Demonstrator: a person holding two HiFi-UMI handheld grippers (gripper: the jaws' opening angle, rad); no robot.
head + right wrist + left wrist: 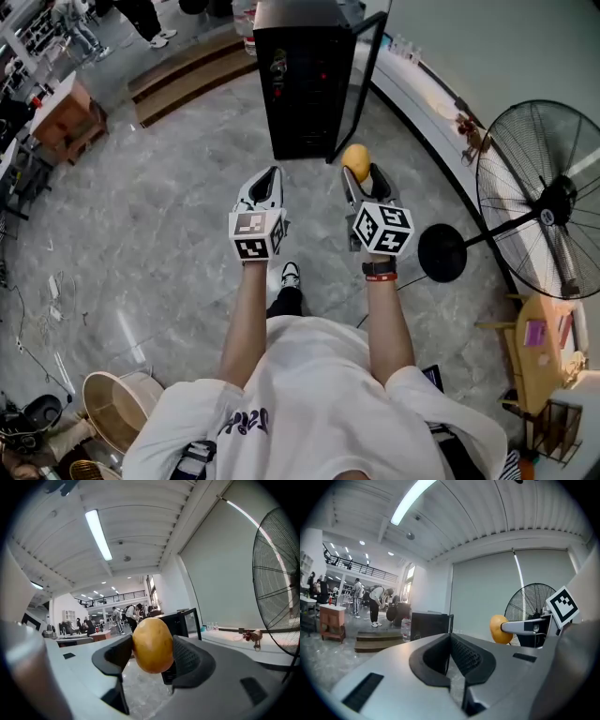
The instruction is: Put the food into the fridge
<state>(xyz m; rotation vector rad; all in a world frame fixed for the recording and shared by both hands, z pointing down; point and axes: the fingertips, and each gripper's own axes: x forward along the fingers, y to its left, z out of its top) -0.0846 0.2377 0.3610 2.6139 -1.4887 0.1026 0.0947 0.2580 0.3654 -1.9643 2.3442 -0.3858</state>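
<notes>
A small black fridge (305, 84) stands on the floor ahead, its glass door (367, 70) swung open to the right. My right gripper (361, 173) is shut on a yellow-orange, egg-shaped piece of food (355, 160), held at its tips just short of the open door. In the right gripper view the food (152, 645) sits pinched between both pads of the right gripper (151, 651), with the fridge (180, 620) behind it. My left gripper (266, 183) hovers level beside it, shut and empty. In the left gripper view, the left gripper (450, 641) has its pads together.
A big standing fan (548, 202) with a round black base (442, 253) stands to the right. Wooden steps (187, 80) lie beyond the fridge on the left. A pale bucket (117, 403) sits at the lower left. Marble floor lies between me and the fridge.
</notes>
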